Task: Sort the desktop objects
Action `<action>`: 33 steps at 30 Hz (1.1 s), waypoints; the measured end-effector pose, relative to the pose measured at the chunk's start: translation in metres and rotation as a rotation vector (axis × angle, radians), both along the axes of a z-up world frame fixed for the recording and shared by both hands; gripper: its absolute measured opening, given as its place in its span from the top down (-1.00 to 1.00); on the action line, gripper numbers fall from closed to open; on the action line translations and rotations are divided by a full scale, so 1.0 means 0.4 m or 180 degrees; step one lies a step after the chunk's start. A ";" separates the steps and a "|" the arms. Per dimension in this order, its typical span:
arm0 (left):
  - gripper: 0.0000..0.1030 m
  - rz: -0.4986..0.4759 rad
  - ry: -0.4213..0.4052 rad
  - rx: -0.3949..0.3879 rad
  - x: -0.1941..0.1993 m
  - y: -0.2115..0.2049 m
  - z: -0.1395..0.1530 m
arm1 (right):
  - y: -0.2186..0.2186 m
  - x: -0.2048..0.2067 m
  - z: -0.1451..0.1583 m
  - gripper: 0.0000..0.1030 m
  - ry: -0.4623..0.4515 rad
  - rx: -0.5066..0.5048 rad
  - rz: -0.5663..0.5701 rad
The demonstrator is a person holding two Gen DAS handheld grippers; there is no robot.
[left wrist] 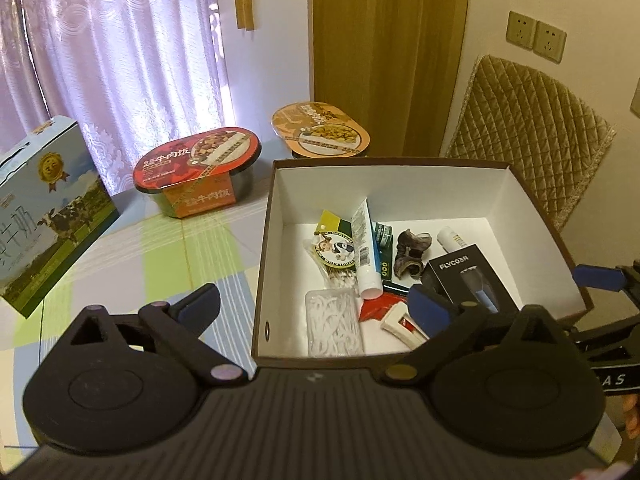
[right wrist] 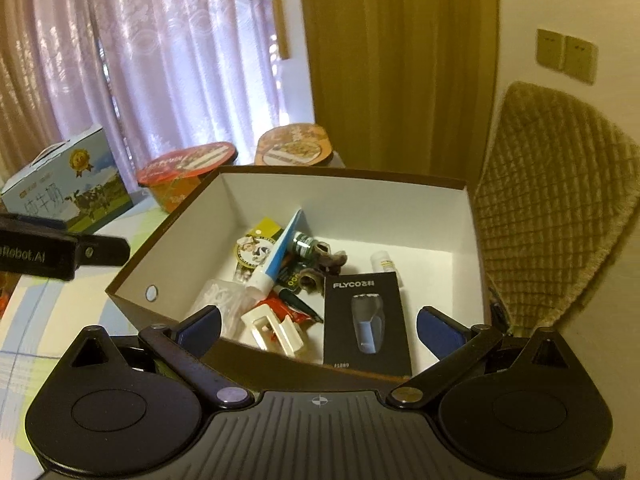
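Note:
A brown box (left wrist: pixel 400 163) with a white inside stands on the checked tablecloth. In it lie a black FLYCO shaver carton (left wrist: pixel 468 276), a white tube (left wrist: pixel 366 248), a clear case of floss picks (left wrist: pixel 334 324), a cream hair clip (left wrist: pixel 400 324) and other small items. My left gripper (left wrist: pixel 314 306) hovers over the box's near left corner, open, with nothing held. My right gripper (right wrist: pixel 320 328) hangs open above the near rim of the box (right wrist: pixel 340 174), over the shaver carton (right wrist: pixel 366 316) and the hair clip (right wrist: pixel 276 328), holding nothing.
Behind the box stand a red instant-rice bowl (left wrist: pixel 200 168) and an orange one (left wrist: pixel 320 128). A blue milk carton (left wrist: pixel 44 208) sits at the left. A chair with a quilted cover (left wrist: pixel 532 132) stands right of the box. Curtains hang behind.

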State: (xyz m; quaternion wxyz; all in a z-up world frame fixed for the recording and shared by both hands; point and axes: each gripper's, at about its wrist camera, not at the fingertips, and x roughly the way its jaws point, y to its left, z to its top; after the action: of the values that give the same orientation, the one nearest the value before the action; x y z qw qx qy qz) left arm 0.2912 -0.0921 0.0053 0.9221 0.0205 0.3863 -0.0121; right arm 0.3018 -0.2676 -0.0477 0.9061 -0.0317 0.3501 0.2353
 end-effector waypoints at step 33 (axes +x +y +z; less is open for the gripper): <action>-0.92 -0.0149 0.0110 -0.0022 -0.405 0.066 0.040 | 0.008 -0.391 0.062 -0.97 -0.0022 -0.0100 -0.0436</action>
State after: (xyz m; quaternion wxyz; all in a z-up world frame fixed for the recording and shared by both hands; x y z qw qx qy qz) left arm 0.1293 -0.0658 0.0214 0.9148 0.0261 0.4015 -0.0353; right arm 0.1456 -0.2644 -0.0227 0.9207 -0.0228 0.3520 0.1671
